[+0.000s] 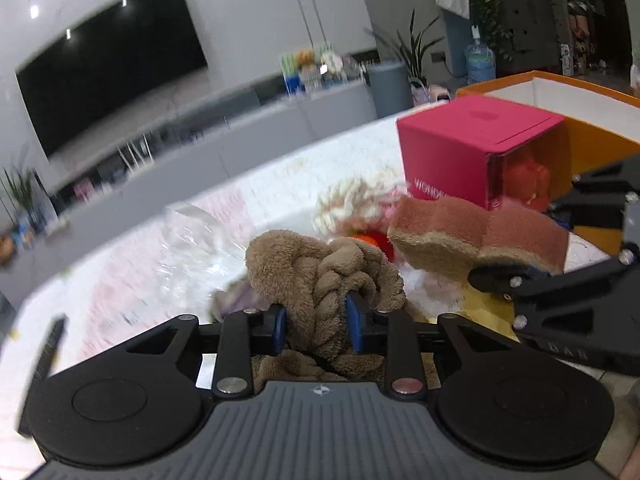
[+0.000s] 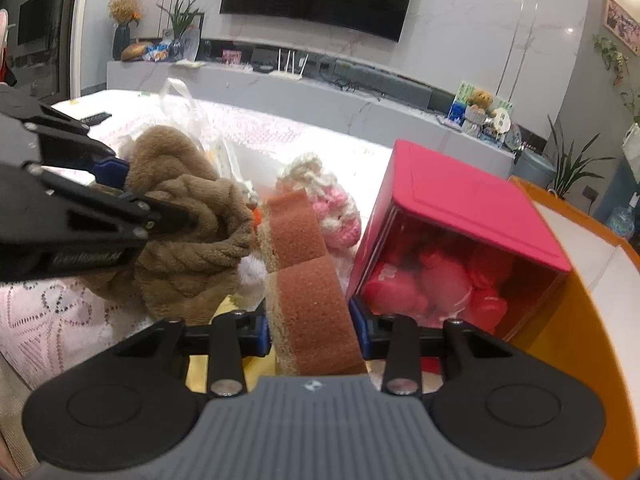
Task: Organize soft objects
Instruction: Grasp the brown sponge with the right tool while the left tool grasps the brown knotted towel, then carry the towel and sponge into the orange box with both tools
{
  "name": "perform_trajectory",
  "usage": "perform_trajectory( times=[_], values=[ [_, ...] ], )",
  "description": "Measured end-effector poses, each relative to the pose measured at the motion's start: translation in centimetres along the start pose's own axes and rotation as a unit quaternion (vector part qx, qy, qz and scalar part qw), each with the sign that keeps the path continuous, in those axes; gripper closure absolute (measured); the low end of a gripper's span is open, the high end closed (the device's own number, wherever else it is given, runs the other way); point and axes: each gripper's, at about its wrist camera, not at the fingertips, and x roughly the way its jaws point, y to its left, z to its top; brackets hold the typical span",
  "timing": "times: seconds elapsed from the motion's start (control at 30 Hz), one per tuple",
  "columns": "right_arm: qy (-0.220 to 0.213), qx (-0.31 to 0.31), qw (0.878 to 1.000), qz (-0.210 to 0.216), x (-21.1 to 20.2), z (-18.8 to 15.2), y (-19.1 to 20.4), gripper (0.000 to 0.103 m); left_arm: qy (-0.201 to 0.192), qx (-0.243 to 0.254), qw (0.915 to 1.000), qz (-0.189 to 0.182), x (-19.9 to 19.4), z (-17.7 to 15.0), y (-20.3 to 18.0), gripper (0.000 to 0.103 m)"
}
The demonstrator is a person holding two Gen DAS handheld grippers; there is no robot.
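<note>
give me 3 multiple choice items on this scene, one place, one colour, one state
1. Where is the pink box relative to the sponge, seen from the right wrist?
A. to its right
B. to its left
C. under it

2. What colour is the towel in the left gripper?
A. blue
B. brown
C. green

3. What state is the right gripper in?
A. open and empty
B. shut on the towel
C. shut on the sponge

Answers: 1 A, the box stands right of the sponge in the right wrist view. 2 B, the twisted terry cloth is tan brown. 3 C, both blue pads press the sponge's sides.
</note>
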Motion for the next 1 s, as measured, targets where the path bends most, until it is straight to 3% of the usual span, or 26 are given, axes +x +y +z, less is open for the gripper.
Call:
perform_trajectory(
  times=[0.13,0.3,0.5,0.73,1.0],
  values=[
    [-0.013,0.001,1.000,-0.003,-0.7,0.1,0.0,0.066,-0.039,-0.019,0.9990,0.005,-2.2,0.4,0.0,0.069],
    [-0.039,0.012,0.999,-0.002,-2.0,0.1,-0.4,0.066,-0.082,-0.067,0.9937,0.037,-4.1,1.3,1.0,0.070],
    [-0.052,0.035,0.998,0.006,-3.8,-0.6,-0.7,0.066,-0.076,-0.103,0.9900,0.060,-5.1,1.8,0.7,0.070],
    [-0.083,0.056,0.995,0.006,-8.8,-0.9,-1.5,0.066,-0.077,-0.151,0.9846,0.043,-8.2,2.0,-1.0,0.070],
    [-0.124,0.157,0.980,0.007,-16.5,-2.0,-5.3,0.066,-0.070,-0.190,0.9791,-0.014,-10.6,4.5,-2.4,0.070]
  ],
)
